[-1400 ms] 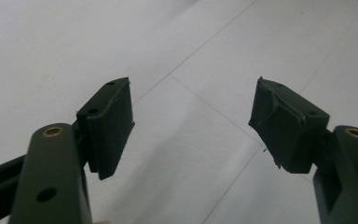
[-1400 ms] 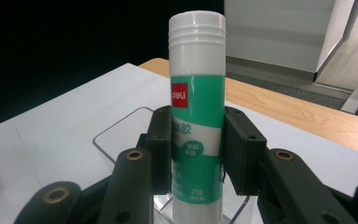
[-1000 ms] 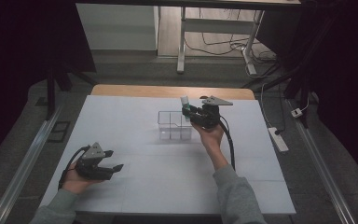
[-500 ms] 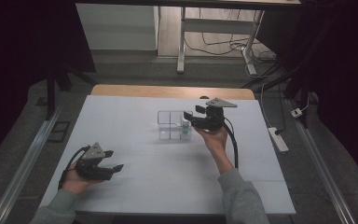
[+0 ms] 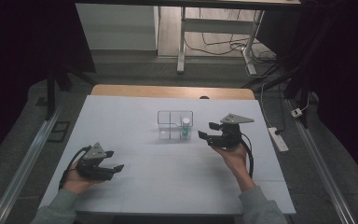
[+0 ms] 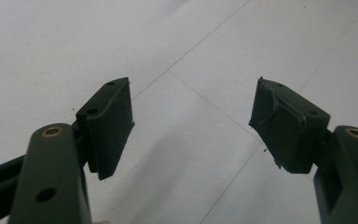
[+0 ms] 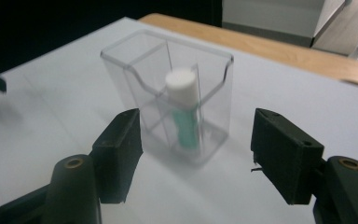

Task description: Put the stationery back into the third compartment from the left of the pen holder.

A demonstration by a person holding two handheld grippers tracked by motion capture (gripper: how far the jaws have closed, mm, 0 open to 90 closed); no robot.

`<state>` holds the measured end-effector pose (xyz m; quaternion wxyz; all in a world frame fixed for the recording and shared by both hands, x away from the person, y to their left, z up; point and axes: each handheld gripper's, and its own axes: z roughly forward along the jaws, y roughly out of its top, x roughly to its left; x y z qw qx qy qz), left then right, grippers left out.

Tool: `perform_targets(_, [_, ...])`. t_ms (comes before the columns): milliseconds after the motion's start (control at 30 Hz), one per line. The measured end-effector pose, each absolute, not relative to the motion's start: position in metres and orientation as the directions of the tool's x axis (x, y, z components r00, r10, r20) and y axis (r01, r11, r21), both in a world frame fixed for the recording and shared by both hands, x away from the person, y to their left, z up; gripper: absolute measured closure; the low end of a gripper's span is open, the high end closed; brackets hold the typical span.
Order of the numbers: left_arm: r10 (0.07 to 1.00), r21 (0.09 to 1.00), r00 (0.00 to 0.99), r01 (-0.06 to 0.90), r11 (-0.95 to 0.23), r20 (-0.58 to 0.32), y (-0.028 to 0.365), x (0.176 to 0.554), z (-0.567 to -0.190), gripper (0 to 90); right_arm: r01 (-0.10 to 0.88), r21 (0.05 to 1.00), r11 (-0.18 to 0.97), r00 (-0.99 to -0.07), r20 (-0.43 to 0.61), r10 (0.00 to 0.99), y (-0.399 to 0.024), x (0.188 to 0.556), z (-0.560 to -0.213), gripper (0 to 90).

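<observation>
A clear plastic organiser box (image 5: pixel 175 125) with inner dividers is seen standing upright on the white table top (image 5: pixel 168 182), near the middle of its far half. A small tube (image 5: pixel 185 128) with a white cap and a green body stands upright in the compartment on the box's right side, as seen from the high view. In the right gripper view the same tube (image 7: pixel 184 109) is shown behind the clear front wall of the box (image 7: pixel 168 93), its cap just below the rim.

The right gripper (image 5: pixel 206 134) is held in the person's right hand (image 5: pixel 233 156), just to the right of the box, apart from it, and pointed towards it. Its jaws have just been opening and are now released; nothing is pressed between them, and in the right gripper view (image 7: pixel 193 156) the box is framed beyond the gap, untouched by either pad.

The left gripper (image 5: pixel 113 162) is held in the left hand (image 5: pixel 77 179) near the table's front left, well apart from the box. Its jaws are spread wide and empty, with bare table top seen between them in the left gripper view (image 6: pixel 191 123).
</observation>
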<state>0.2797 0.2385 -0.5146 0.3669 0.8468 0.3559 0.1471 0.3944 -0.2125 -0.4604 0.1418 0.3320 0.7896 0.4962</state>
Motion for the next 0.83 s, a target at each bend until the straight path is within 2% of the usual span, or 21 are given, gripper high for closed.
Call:
perform_targets(467, [0.713,0.725,0.701,0.499,-0.475,-0.016,0.237,0.281,-0.515,29.0,0.427,0.836,0.345,-0.747,0.111,0.656,-0.259,0.342,-0.480,32.2])
perform_targets(833, [0.709,0.722,0.705,0.498,-0.481,-0.015,0.236,0.283,-0.516,29.0,0.432,0.833,0.346,-0.741,0.109,0.663,-0.282,0.328,-0.491,30.7])
